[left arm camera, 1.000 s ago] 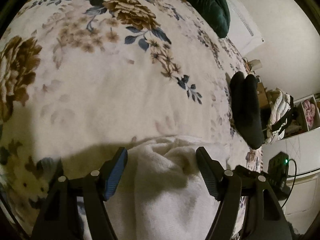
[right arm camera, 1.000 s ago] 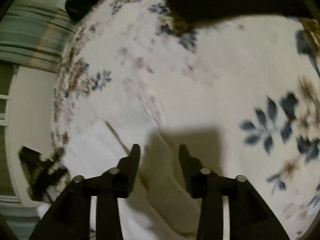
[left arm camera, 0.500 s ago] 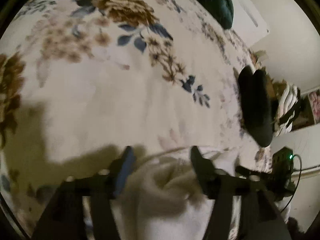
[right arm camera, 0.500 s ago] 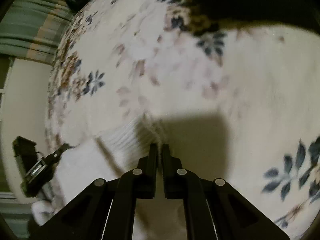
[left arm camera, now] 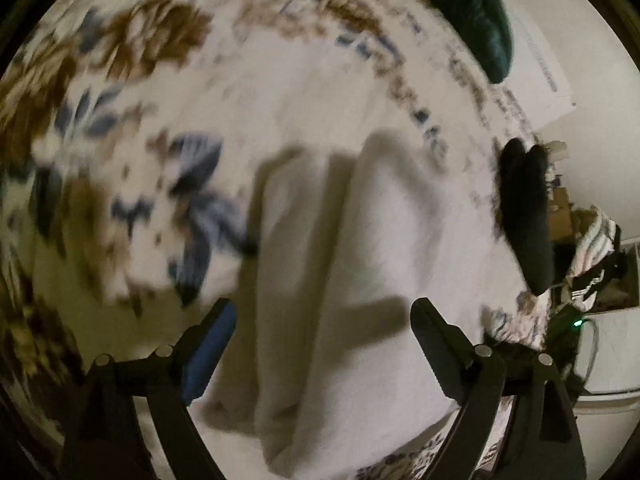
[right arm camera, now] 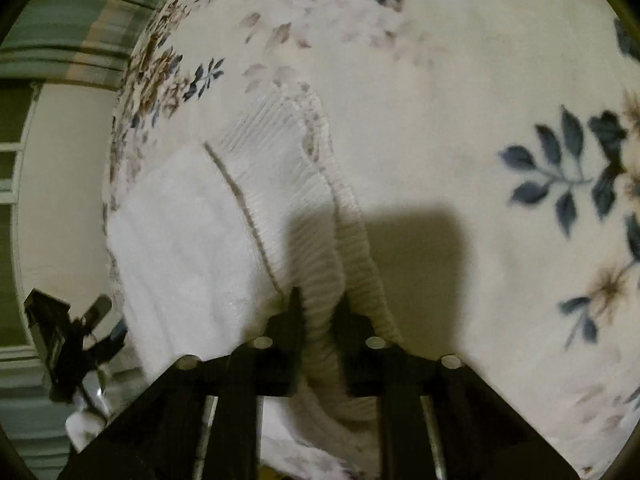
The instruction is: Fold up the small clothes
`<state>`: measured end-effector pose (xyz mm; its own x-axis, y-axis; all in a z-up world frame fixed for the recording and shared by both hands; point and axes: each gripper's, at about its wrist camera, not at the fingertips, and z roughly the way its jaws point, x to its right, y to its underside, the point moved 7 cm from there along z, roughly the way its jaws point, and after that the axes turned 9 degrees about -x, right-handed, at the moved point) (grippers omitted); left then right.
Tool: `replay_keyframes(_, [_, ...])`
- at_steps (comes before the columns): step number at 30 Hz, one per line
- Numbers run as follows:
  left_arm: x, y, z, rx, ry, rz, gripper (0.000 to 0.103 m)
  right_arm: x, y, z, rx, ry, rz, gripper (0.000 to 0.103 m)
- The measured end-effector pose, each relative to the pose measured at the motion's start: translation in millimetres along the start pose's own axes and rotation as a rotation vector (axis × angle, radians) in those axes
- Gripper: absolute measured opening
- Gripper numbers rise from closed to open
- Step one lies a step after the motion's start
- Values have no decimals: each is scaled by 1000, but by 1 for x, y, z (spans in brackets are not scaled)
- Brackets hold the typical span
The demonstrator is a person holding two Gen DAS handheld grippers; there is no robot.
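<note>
A pair of white socks (left arm camera: 340,264) lies on the floral bedspread (left arm camera: 168,80). In the left wrist view the image is blurred; my left gripper (left arm camera: 322,316) is open above the socks, with nothing between its fingers. In the right wrist view the socks' ribbed cuffs (right arm camera: 288,176) point away and the fluffy foot part (right arm camera: 180,232) lies to the left. My right gripper (right arm camera: 318,304) is shut on a bunched fold of the ribbed cuff.
A folded pair of black socks (left arm camera: 524,208) lies near the bed's right edge. A dark green pillow (left arm camera: 468,8) is at the far end. A shelf with clothes (left arm camera: 596,256) stands past the edge. The left gripper's body (right arm camera: 68,344) shows at lower left in the right wrist view.
My left gripper has opened wide and drawn back from the white socks, which now lie laid out ahead. My right gripper stays shut, now with ribbed cuff bunched between its fingers.
</note>
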<state>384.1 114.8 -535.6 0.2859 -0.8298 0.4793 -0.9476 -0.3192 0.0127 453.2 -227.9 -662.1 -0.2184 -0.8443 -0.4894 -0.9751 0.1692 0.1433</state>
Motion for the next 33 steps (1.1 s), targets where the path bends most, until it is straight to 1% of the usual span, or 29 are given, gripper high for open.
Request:
replay_keyframes(1, [-3,4,6,-14,11,-12,89,4,-1,-3,16,18,19,6])
replay_keyframes(3, [-6,6,14,-29,8,-19,89,18,-3,-9,39,43,66,4])
replay_keyframes(5, [-7,6,21,-45,14,-21,89,17,-4,-7,13,8,54,4])
replay_keyframes(6, [-7,5,22,-49,22,-27,89,14,-2,-7,-9,-27,48,4])
replay_keyframes(7, [-7,3,20,-46,36,-30,89,11,1,-9,-21,-54,42,6])
replay_keyframes(8, [-6,1,18,-37,38,-27,89,10,3,-12,-26,-59,35,9])
replay_keyframes(9, [-4,-2,16,-28,39,-23,89,8,5,-16,-30,-55,26,20])
replay_keyframes(10, [-1,-6,14,-18,54,-21,89,7,5,-21,-18,-55,20,36])
replay_keyframes(11, [2,-11,12,-6,57,-25,89,7,4,-25,1,-53,15,43])
replay_keyframes(12, [4,-17,12,6,56,-29,89,8,2,-26,10,-47,14,47])
replay_keyframes(13, [10,-24,13,17,70,-17,89,8,-2,-24,4,-39,16,47])
replay_keyframes(14, [15,-29,17,14,67,3,89,6,-8,-21,2,-33,14,47])
replay_keyframes(15, [19,-35,24,5,45,30,88,4,-15,-18,8,-28,7,47])
replay_keyframes(16, [23,-40,29,14,48,56,84,0,-23,-15,10,-22,-5,47])
replay_keyframes(17, [23,-43,31,23,41,72,59,-3,-28,-13,13,-11,-8,47])
replay_keyframes(18, [21,-46,31,25,29,84,37,-11,-36,-9,21,0,-13,47])
replay_keyframes(20, [6,-49,20,50,41,79,30,-29,-49,-9,36,1,-44,47])
replay_keyframes(21, [-3,-51,15,59,46,57,30,-39,-54,-9,40,-2,-62,47])
replay_keyframes(23, [-11,-50,10,60,60,42,30,-57,-62,-9,47,1,-100,47])
replay_keyframes(25, [-7,-50,7,52,71,38,33,-68,-69,-9,53,24,-135,47])
replay_keyframes(26, [-4,-50,4,52,73,37,33,-71,-73,-7,53,31,-141,47])
replay_keyframes(28, [8,-53,-4,63,79,36,47,-77,-78,-5,44,26,-145,47])
replay_keyframes(29, [14,-55,-8,73,80,41,64,-81,-78,-5,41,11,-148,47])
replay_keyframes(30, [21,-58,-10,86,86,52,70,-86,-79,-3,33,-9,-153,47])
replay_keyframes(31, [29,-63,-12,97,75,69,70,-93,-79,-1,23,-32,-162,47])
replay_keyframes(33, [37,-72,-7,96,43,95,70,-101,-78,5,10,-45,-174,47])
